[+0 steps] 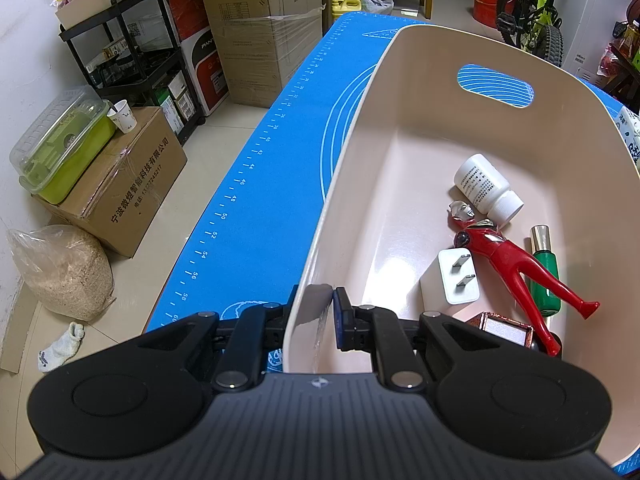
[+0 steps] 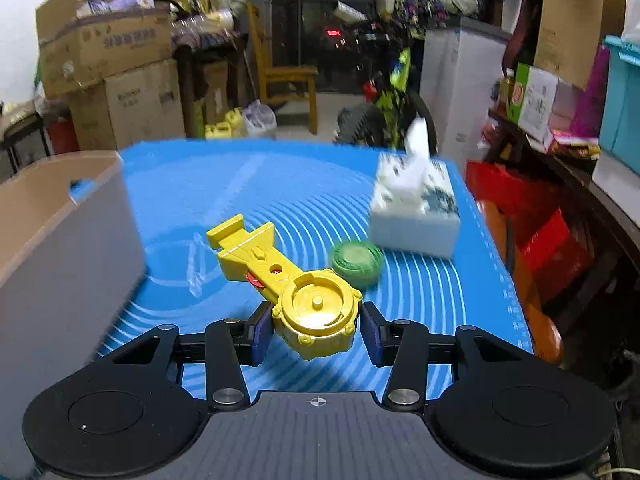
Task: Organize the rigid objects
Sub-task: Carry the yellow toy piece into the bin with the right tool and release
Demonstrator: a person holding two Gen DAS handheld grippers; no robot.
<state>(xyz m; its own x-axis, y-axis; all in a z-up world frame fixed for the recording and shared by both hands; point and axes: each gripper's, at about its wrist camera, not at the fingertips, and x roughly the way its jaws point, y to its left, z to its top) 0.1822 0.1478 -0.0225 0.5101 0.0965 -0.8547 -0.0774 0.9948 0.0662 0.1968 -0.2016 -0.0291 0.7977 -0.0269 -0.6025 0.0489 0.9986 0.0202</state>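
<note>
My left gripper (image 1: 316,316) is shut on the near left wall of the beige plastic bin (image 1: 360,184), one finger outside, one inside. In the bin lie a white pill bottle (image 1: 486,188), a red figure (image 1: 508,264), a white plug adapter (image 1: 458,276), a green bottle (image 1: 544,272) and a small framed box (image 1: 506,330). My right gripper (image 2: 316,330) holds the round head of a yellow toy launcher (image 2: 288,280) between its fingers above the blue mat (image 2: 224,184). A green spinning top (image 2: 356,262) lies on the mat just beyond. The bin (image 2: 60,232) stands to the left.
A white tissue box (image 2: 416,212) stands on the mat at the back right. Cardboard boxes (image 1: 132,176), a black shelf cart (image 1: 132,48), a sack of grain (image 1: 64,272) and a bicycle (image 1: 532,12) surround the table on the floor.
</note>
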